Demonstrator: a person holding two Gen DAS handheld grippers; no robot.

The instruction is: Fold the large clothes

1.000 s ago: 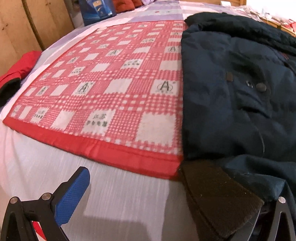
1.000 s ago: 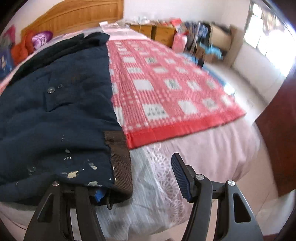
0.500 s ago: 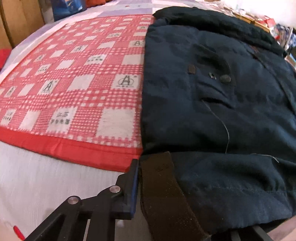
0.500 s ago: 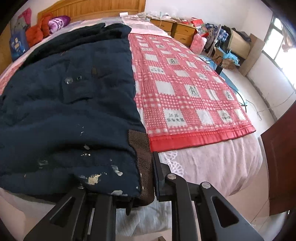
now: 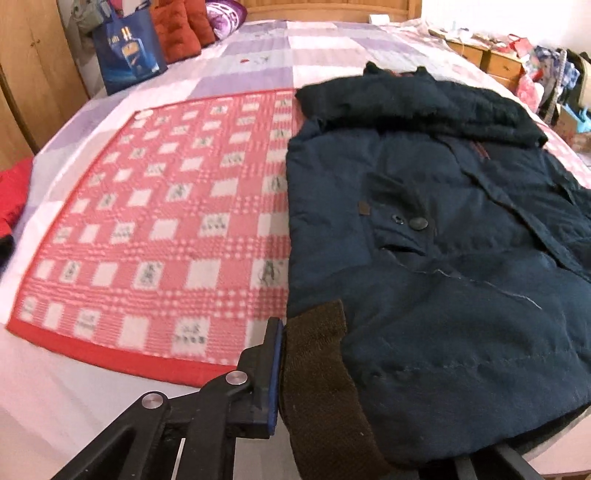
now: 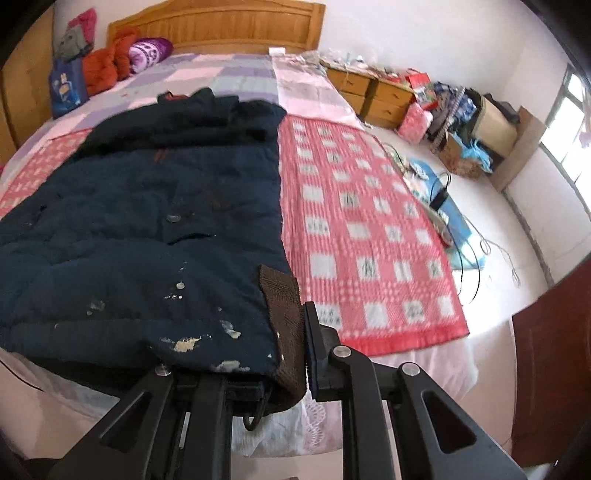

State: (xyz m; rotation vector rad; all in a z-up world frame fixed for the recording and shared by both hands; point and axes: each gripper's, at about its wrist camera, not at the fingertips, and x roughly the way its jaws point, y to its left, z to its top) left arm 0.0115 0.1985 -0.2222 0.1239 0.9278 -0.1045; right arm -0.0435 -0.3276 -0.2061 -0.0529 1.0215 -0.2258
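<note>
Soft white bedding (image 5: pixel 74 398) covers a big bed, with a red checked blanket (image 5: pixel 159 236) on top. Closest, the left gripper (image 5: pixel 295 391) pinches one brown cuff (image 5: pixel 317 376) and the right gripper (image 6: pixel 291 354) pinches the other cuff (image 6: pixel 284 314). Past them, the dark blue coat (image 5: pixel 443 266) lies flat, reaching toward the wooden headboard (image 6: pixel 221 26).

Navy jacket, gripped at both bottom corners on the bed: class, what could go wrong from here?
1. Each hand-held gripper, left and right, pinches only the brown ribbed hem of the navy jacket; the bulky padding may pull free.
2. Lifting could drag the red checked blanket underneath.
</note>
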